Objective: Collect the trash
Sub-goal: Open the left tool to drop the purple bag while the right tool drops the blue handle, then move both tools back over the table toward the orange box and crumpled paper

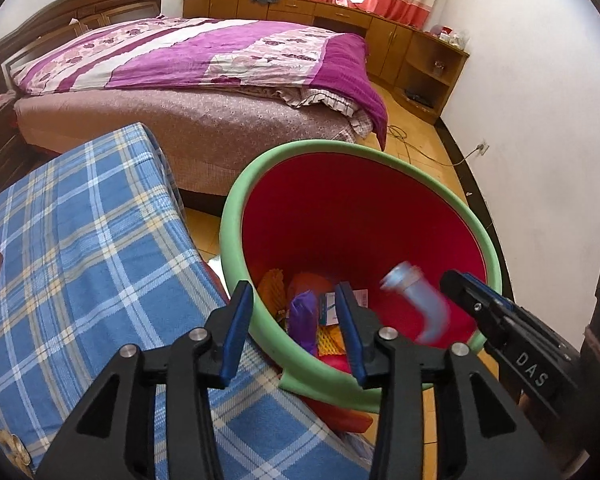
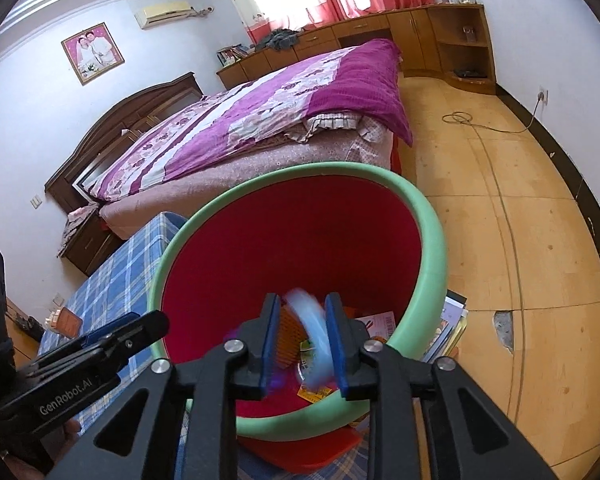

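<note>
The blurred pale-blue bottle hangs inside the red bin, below its green rim, long axis slanting with the wider capped end uppermost and farther away. The right gripper has its jaws slightly apart, the bottle between them, contact lost in blur; the left gripper stands apart, empty, above the bin's near edge. The bin stands beside a blue plaid cover, with bare wooden floor open to the right and a purple-quilted bed behind.
</note>
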Action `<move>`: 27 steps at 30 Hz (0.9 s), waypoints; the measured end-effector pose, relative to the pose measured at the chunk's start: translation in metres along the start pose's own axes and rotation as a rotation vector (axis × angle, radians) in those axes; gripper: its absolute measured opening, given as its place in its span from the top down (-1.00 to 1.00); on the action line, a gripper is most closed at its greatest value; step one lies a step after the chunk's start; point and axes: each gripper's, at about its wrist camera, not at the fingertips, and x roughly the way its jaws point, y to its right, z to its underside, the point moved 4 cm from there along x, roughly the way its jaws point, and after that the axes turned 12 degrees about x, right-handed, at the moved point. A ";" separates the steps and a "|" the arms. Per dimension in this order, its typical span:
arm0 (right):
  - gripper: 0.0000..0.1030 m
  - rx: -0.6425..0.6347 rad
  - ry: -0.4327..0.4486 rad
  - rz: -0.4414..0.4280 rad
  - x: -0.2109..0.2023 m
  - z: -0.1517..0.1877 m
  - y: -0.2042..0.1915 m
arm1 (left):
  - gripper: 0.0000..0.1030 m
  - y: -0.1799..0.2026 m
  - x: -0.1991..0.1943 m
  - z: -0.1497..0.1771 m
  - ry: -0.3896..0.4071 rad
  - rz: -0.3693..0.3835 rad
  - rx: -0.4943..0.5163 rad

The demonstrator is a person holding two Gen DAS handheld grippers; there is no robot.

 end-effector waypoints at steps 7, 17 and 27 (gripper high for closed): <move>0.27 -0.010 0.005 0.013 0.000 0.000 -0.002 | 0.17 -0.010 -0.005 0.004 0.007 -0.015 -0.030; 0.04 -0.047 0.012 0.012 -0.009 0.005 -0.017 | 0.17 -0.030 -0.024 0.015 0.025 -0.050 -0.091; -0.23 -0.086 0.024 0.010 -0.019 0.008 -0.040 | 0.17 -0.059 -0.053 0.022 0.049 -0.107 -0.119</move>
